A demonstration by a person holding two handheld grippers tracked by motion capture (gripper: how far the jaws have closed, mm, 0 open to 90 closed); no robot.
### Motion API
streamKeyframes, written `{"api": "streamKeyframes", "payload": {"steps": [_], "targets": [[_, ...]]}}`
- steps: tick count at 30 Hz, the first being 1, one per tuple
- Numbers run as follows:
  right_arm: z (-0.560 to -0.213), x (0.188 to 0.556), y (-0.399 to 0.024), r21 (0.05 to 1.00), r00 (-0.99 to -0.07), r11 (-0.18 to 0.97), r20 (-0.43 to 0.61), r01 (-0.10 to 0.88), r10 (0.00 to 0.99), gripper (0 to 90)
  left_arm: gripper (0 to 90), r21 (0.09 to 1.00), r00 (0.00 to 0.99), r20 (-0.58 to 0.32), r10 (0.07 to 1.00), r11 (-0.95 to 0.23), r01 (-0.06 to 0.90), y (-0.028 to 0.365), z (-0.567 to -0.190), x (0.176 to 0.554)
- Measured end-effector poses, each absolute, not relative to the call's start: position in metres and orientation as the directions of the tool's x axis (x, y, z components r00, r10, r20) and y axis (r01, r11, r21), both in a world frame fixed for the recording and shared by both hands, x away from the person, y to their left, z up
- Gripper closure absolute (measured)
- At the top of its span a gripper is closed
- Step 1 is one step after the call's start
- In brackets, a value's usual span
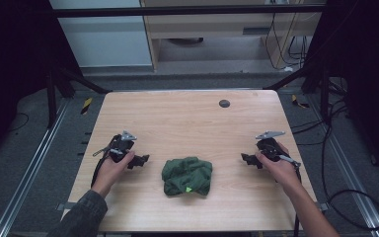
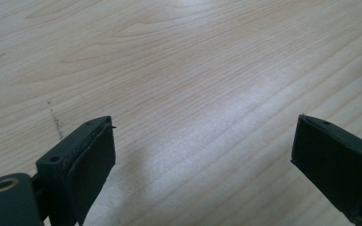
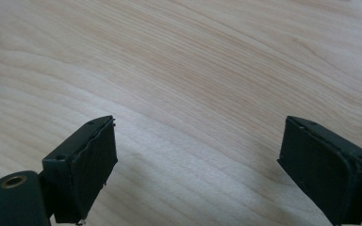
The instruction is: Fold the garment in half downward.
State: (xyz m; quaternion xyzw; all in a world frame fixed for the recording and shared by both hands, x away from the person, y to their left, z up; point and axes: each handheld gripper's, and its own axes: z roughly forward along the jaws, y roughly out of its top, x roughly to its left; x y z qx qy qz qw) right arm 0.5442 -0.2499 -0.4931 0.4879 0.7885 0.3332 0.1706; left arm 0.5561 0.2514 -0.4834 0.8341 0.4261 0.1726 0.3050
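Wood table (image 1: 187, 123): green cloth (image 1: 187, 176) bunched at near-centre. Left gripper (image 1: 142, 160), right gripper (image 1: 246, 159) flank it, apart from it, jaws wide, empty. We judge: close in low, pinch opposite edges, lift evenly.

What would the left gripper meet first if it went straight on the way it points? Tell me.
Probably the crumpled dark green cloth. In the high view the left gripper, open, aims right and slightly toward the person across the light wooden table, with bare wood between them. Its height is unclear, so it might brush the tabletop first.
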Motion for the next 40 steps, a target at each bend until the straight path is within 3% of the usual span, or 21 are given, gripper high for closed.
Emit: {"api": "streamKeyframes", "payload": {"steps": [5,14,22,30,35,40], "targets": [[-0.496,0.553,-0.255,0.719,-0.38,0.194,0.106,0.667,0.919,11.6,6.4,0.662,0.557,0.017,0.831,-0.427,0.616,0.253,-0.491,0.565],[-0.503,0.562,-0.264,0.732,-0.29,0.106,0.129,0.673,0.948,10.6,5.5,0.675,0.521,0.014,0.853,-0.393,0.625,0.255,-0.501,0.577],[-0.508,0.565,-0.26,0.744,-0.26,0.096,0.108,0.661,0.96,8.9,1.3,0.7,0.516,0.019,0.856,-0.38,0.605,0.255,-0.506,0.581],[-0.511,0.565,-0.249,0.736,-0.261,0.18,-0.005,0.653,0.965,7.1,0.0,0.712,0.516,0.016,0.856,-0.373,0.595,0.255,-0.508,0.581],[-0.512,0.564,-0.245,0.723,-0.19,0.128,0.004,0.679,0.982,0.5,0.0,0.71,0.515,0.022,0.857,-0.376,0.596,0.256,-0.507,0.581],[-0.512,0.563,-0.243,0.723,-0.163,0.114,-0.001,0.681,0.987,0.3,0.0,0.712,0.488,0.018,0.872,-0.354,0.606,0.254,-0.508,0.578]]}}
